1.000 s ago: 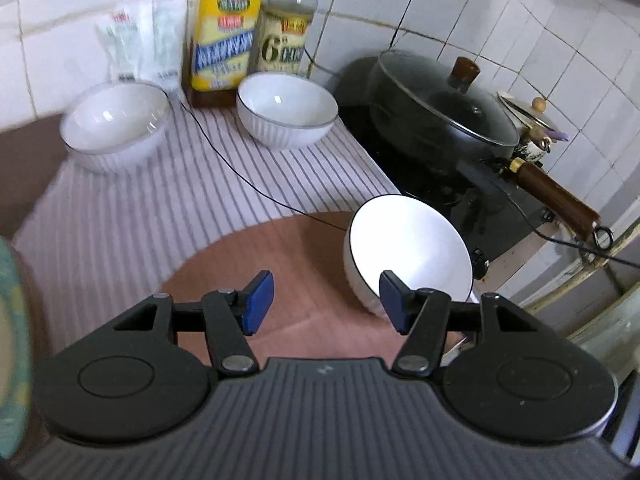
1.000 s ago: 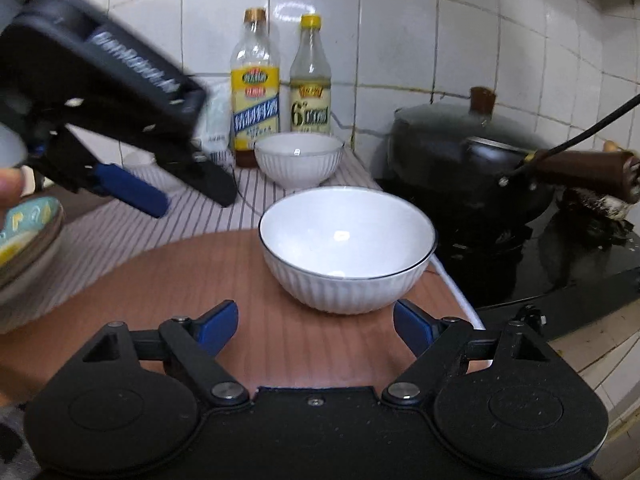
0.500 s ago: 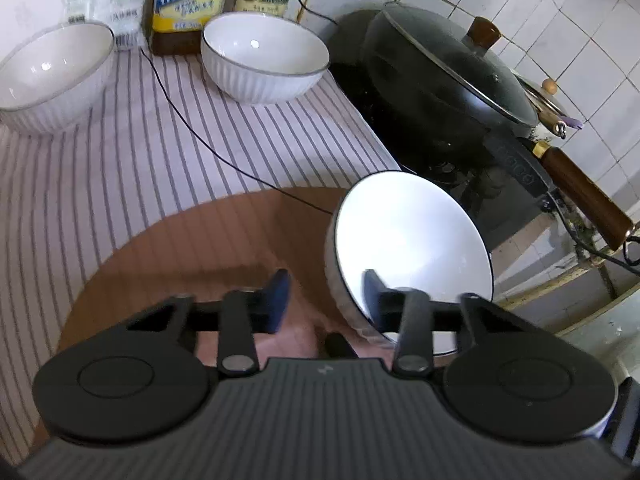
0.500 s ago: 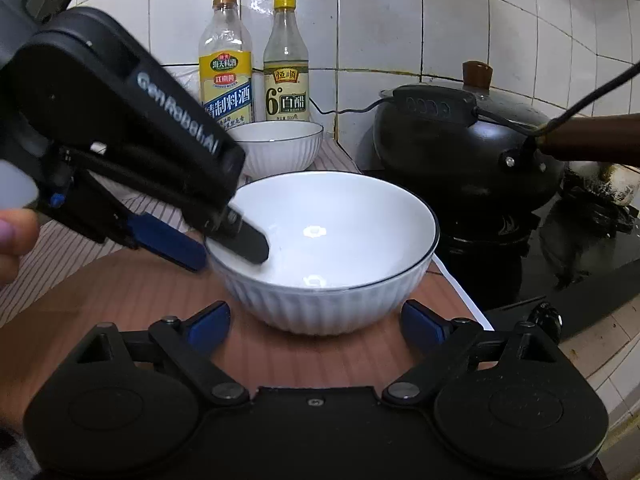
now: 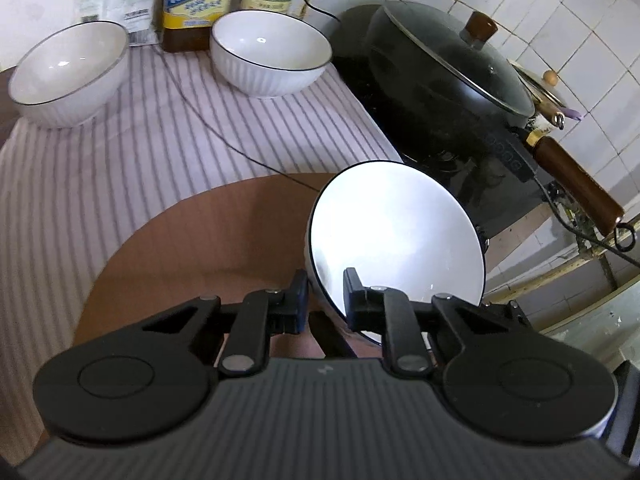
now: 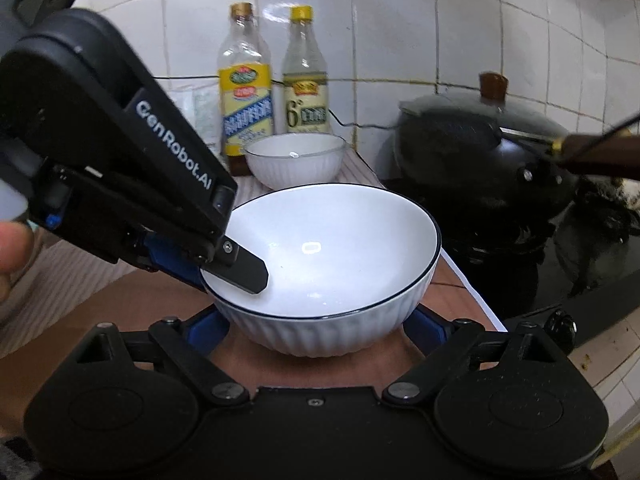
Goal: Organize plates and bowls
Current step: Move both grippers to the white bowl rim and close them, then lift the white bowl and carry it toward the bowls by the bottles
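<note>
Jaws: left gripper [image 5: 325, 296] just closed on near bowl [image 5: 394, 240] rim; right gripper [image 6: 316, 330] wide | bowls: 3 | bottles: 2

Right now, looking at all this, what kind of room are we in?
Most likely a home kitchen counter. A lidded black wok sits on a stove beside a tiled wall, two condiment bottles stand at the back, and white bowls rest on a striped cloth.
</note>
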A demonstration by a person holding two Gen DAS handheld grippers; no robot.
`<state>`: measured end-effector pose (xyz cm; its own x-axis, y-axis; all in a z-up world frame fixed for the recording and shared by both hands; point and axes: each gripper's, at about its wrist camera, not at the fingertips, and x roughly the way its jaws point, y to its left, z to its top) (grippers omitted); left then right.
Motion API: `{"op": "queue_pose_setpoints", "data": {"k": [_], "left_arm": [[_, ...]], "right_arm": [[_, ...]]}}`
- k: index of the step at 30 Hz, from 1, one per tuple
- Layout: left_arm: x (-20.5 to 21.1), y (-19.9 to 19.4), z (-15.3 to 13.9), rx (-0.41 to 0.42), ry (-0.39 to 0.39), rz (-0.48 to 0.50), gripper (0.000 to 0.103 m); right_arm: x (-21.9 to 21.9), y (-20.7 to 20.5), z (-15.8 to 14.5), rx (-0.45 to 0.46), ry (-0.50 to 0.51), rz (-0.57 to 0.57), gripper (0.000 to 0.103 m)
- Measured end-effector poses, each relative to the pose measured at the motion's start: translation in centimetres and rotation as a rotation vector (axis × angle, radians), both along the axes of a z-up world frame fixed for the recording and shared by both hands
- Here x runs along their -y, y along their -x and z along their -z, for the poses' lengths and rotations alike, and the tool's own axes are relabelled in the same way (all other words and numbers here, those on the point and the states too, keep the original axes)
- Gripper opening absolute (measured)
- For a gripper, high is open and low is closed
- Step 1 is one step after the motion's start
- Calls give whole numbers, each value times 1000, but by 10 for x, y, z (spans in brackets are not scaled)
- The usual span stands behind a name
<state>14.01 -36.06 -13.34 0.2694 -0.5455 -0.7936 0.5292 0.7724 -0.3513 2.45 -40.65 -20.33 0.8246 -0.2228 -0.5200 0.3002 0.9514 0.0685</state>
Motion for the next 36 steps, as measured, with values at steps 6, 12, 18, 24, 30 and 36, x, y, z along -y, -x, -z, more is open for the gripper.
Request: {"op": "queue_pose_setpoints", "data": {"k": [6,12,18,24,30,36], "left_arm": [[-22,10,-18,56,-9,-15,16],[-50,22,-36,89,-30,-46,16],[-80,34,-47,111,-76,-117,16],[-114,26,-44,84,-89,-204,16],[-129,14,-29,59,-122,-253,16],[-125,4,-14,47,-157,-264,17]], "right_arm": [[-19,2,-18,21,14,-35,96],[-45,4,-35,34,33,-92,96],[-73,-3,-47,31,38,-184,96],[-94,-18,-46,18,33,-280,96],[-105,-39,-31,-11,15,-348,96],[-102,-52,-11,-33,-33,-388,96]]}}
